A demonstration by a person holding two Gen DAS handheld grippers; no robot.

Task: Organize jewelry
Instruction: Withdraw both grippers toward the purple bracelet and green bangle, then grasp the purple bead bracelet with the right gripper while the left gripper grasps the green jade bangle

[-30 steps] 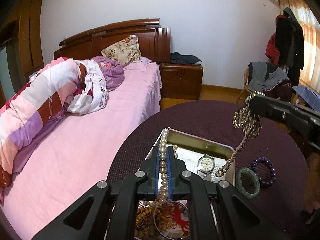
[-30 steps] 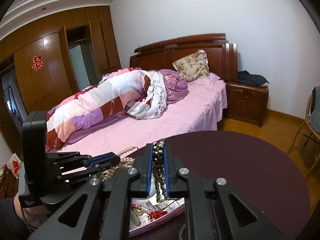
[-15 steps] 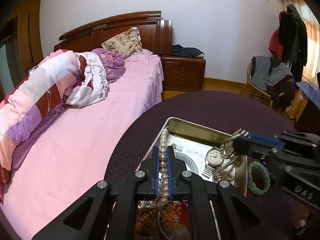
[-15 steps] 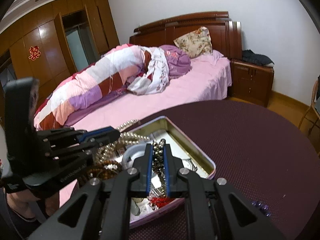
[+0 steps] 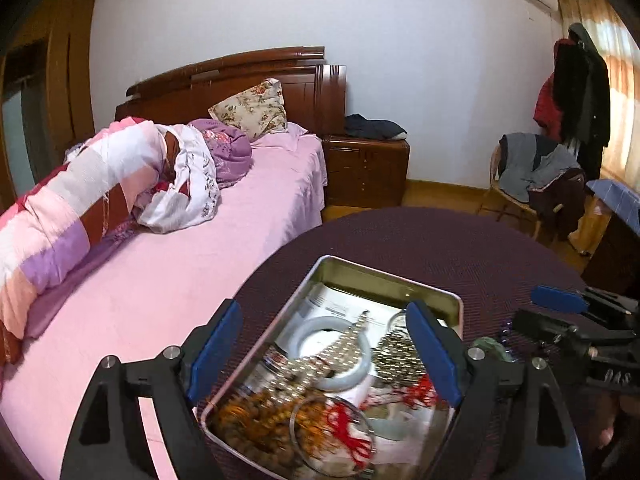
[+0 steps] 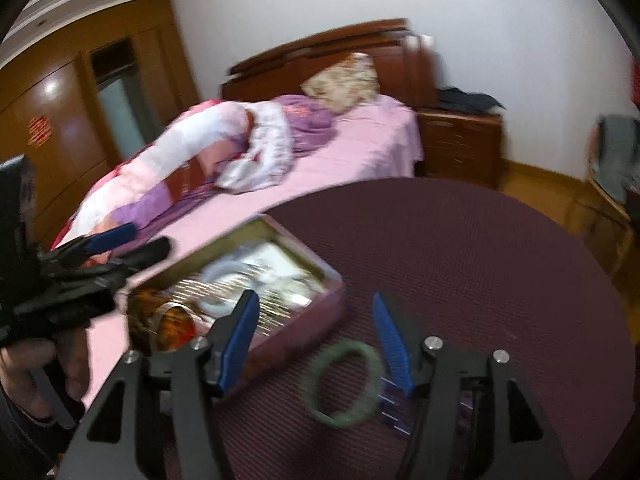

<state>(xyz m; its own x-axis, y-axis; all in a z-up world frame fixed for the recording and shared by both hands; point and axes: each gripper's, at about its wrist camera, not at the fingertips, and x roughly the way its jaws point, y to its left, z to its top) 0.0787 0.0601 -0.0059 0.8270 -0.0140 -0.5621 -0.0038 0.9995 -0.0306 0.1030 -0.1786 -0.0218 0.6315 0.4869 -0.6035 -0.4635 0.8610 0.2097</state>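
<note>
Left wrist view: left gripper (image 5: 328,344) jaws wide, empty, above metal tin (image 5: 432,300) of bead strands, pale bangle (image 5: 320,332); right gripper (image 6: 316,340) spread, empty, over green bangle (image 6: 341,383) beside tin; no legible writing.

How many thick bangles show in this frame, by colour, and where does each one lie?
White bangle: 1, inside the tin.
Green bangle: 1, on the table beside the tin.
Total: 2.
</note>
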